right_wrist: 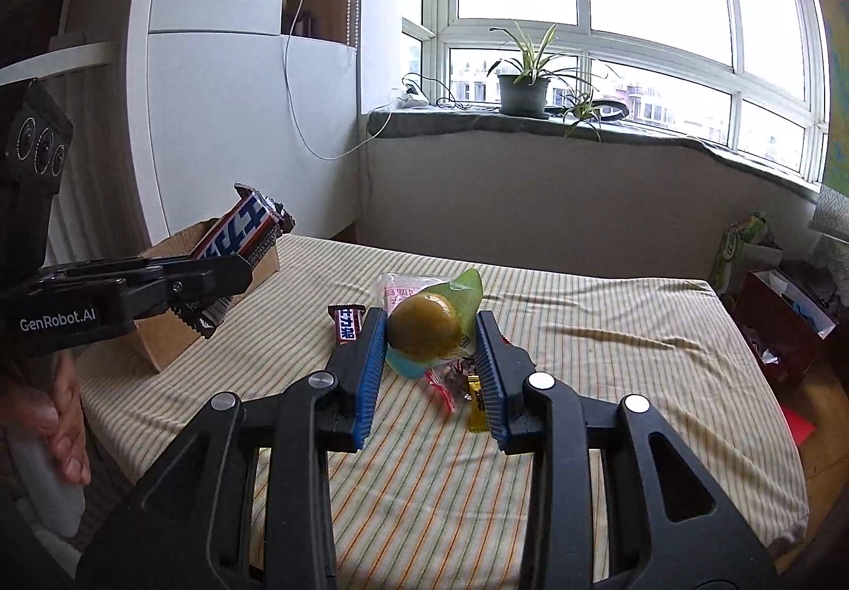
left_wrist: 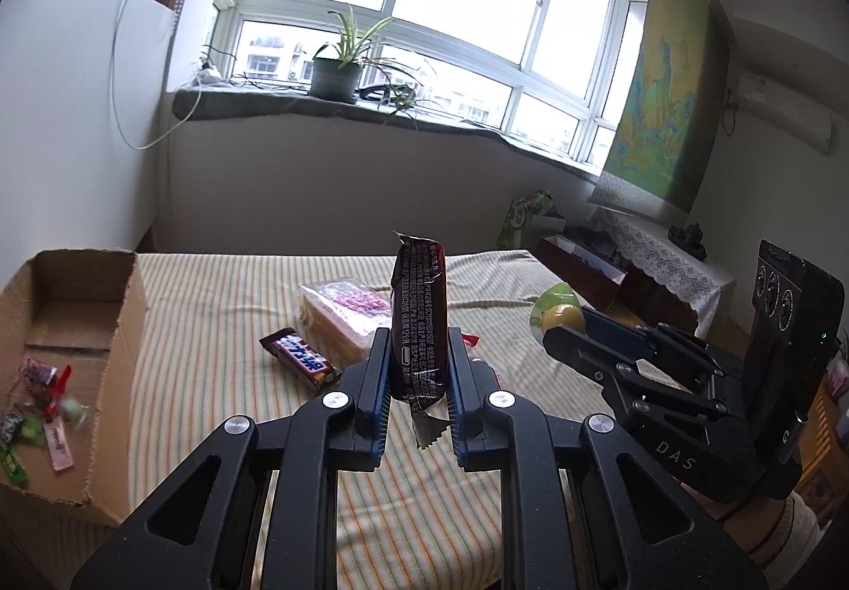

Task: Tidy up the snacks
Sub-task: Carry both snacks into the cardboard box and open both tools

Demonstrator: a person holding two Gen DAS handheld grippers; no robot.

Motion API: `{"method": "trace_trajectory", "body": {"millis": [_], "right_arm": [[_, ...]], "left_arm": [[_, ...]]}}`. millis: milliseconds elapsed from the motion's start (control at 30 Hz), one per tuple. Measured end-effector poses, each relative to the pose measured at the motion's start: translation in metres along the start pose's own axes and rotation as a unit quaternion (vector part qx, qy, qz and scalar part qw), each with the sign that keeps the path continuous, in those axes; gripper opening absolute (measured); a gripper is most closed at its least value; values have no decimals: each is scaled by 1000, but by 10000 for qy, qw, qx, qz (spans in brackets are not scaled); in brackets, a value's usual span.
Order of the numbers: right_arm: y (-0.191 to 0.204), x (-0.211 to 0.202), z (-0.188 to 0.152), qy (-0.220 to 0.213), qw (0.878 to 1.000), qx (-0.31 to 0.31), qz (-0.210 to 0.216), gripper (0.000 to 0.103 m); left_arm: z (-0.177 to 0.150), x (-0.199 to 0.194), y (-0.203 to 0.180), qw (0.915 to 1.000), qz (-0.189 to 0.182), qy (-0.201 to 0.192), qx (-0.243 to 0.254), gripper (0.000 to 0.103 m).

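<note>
Left hand-held gripper [left_wrist: 416,367] pinches dark brown wrapped chocolate bar [left_wrist: 417,319]; right hand-held gripper [right_wrist: 431,351] pinches round yellow-green packaged snack [right_wrist: 424,327]. Transport step; next likely: carry to open cardboard box [left_wrist: 127,309] left of left hand-held gripper, release.

My right gripper [right_wrist: 431,340] clamps a round yellow-green snack in a clear green wrapper [right_wrist: 424,327], lifted above the striped tablecloth [right_wrist: 610,378]. On the cloth below lie a second chocolate bar [right_wrist: 347,323], a pink-printed packet [right_wrist: 406,287] farther off, and small sweets [right_wrist: 461,385] between my fingers. At far left my left gripper [right_wrist: 212,293] grips a chocolate bar [right_wrist: 239,234] tilted upward, in front of the cardboard box [right_wrist: 175,340] at the table's left edge. A potted plant [right_wrist: 525,80] stands on the far windowsill.
</note>
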State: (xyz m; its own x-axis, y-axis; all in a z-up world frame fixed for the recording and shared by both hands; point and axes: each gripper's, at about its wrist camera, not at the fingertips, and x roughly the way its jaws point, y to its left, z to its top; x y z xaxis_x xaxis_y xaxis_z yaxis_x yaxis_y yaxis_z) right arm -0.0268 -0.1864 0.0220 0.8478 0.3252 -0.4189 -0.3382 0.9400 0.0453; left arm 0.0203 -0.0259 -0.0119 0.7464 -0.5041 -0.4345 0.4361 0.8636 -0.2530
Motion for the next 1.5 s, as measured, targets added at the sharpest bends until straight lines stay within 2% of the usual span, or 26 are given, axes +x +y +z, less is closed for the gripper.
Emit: {"method": "trace_trajectory", "body": {"millis": [200, 467, 733, 1033, 1200, 1500], "right_arm": [[4, 3, 0, 54, 10000, -61, 31, 35], [34, 22, 8, 206, 9992, -225, 264, 35], [113, 60, 24, 380, 9926, -748, 874, 35], [219, 91, 36, 375, 9727, -1369, 1835, 35], [242, 99, 36, 373, 9664, -1532, 2031, 35], [245, 118, 43, 396, 9660, -1556, 2028, 35]], "left_arm": [[3, -9, 3, 9995, 260, -101, 147, 16], [-1, -32, 34, 9979, 555, -326, -23, 16], [-15, -69, 97, 9902, 1221, -524, -439, 16], [-32, -110, 153, 9759, 1903, -633, -865, 16], [-37, -115, 161, 9728, 2018, -653, -934, 16], [-38, -94, 180, 9735, 1971, -442, -1070, 16]]}}
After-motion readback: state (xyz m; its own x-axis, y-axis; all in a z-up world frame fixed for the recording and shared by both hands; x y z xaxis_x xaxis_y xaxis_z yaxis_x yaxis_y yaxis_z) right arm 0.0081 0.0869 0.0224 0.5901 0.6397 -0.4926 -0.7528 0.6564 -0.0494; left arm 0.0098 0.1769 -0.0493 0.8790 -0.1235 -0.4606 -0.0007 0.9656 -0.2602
